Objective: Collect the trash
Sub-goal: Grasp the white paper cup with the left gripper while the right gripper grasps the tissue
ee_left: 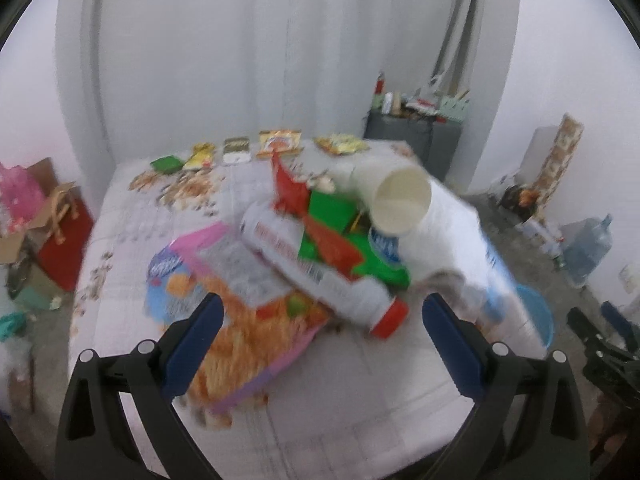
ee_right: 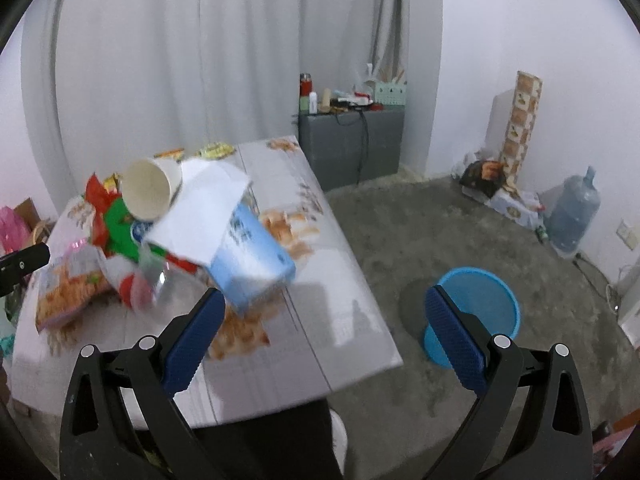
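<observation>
Trash (ee_left: 320,248) sits heaped mid-table just ahead of my left gripper (ee_left: 322,344), nearer than my right gripper (ee_right: 324,328), both gaping wide and empty; bin (ee_right: 476,312) floor-right.

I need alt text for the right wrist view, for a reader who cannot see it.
Open right tongs hang over the near edge of a patterned table, holding nothing. A trash pile sits at left: a paper cup on its side, a light blue carton, snack bags. A blue bin stands on the floor at right.
</observation>
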Demonstrator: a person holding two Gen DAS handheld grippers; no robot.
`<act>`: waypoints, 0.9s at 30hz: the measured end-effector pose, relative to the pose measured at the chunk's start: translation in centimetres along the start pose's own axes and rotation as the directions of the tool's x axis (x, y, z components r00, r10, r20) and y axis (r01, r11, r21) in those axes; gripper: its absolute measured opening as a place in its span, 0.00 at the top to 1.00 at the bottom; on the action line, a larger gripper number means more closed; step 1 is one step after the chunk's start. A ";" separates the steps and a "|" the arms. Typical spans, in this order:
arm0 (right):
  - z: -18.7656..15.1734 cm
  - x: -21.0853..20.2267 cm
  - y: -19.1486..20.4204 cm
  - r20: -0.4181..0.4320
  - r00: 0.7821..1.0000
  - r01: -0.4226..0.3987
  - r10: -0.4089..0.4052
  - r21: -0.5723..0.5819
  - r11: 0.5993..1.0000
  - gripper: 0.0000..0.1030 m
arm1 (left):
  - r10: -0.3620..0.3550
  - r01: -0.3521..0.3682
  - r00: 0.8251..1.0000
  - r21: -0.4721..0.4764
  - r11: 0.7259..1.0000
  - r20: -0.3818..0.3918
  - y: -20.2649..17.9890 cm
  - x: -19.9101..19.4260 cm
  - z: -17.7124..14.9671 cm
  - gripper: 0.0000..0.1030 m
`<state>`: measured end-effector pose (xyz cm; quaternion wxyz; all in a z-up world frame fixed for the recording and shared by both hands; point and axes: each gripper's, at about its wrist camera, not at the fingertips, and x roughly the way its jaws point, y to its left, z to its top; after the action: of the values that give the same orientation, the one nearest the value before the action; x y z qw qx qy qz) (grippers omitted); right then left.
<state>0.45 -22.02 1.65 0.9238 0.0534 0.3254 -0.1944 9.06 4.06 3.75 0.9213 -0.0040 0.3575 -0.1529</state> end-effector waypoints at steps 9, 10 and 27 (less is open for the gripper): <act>3.9 3.9 -0.4 -0.046 0.977 -0.200 0.208 0.134 0.971 0.09 | -0.152 0.151 0.988 0.011 0.988 0.006 -0.7 1.8 4.5 0.05; 4.3 4.4 -0.5 -0.052 0.970 -0.229 0.239 0.155 0.961 0.10 | -0.150 0.151 0.989 0.051 0.987 -0.012 -1.4 2.4 5.0 0.05; 9.6 19.4 0.6 -0.255 0.673 -0.549 0.694 0.456 0.700 0.34 | -0.018 0.016 1.000 0.502 0.865 0.000 -8.3 10.6 7.2 0.41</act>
<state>20.08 -29.94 -2.94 0.8197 0.3616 0.4328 0.0999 18.85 -7.60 3.10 0.8901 0.2319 0.3034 -0.2487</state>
